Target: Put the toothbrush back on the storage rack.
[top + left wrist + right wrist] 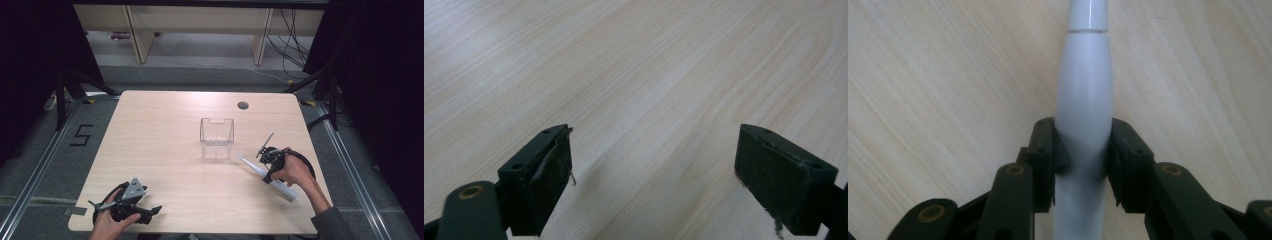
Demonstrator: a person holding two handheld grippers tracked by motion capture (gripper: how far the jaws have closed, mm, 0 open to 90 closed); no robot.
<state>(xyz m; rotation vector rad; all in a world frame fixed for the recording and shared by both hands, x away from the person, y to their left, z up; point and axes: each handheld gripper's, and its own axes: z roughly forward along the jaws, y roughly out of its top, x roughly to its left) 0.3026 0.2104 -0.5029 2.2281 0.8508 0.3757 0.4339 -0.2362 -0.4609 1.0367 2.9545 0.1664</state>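
One digit, "5" (81,135), is marked on the floor; the white toothbrush (1083,95) is clamped by the right gripper (1082,150), while the left gripper (654,165) is held apart.

A light wood-grain table (165,145) with rounded corners and a round cable hole (243,105) stands on grey carpet (40,165). Black curtains (30,55) hang at both sides. Behind, pale wooden furniture legs (139,35) and loose black cables (292,42) show. A black mark, possibly the number 5 (81,135), lies on the floor at left.
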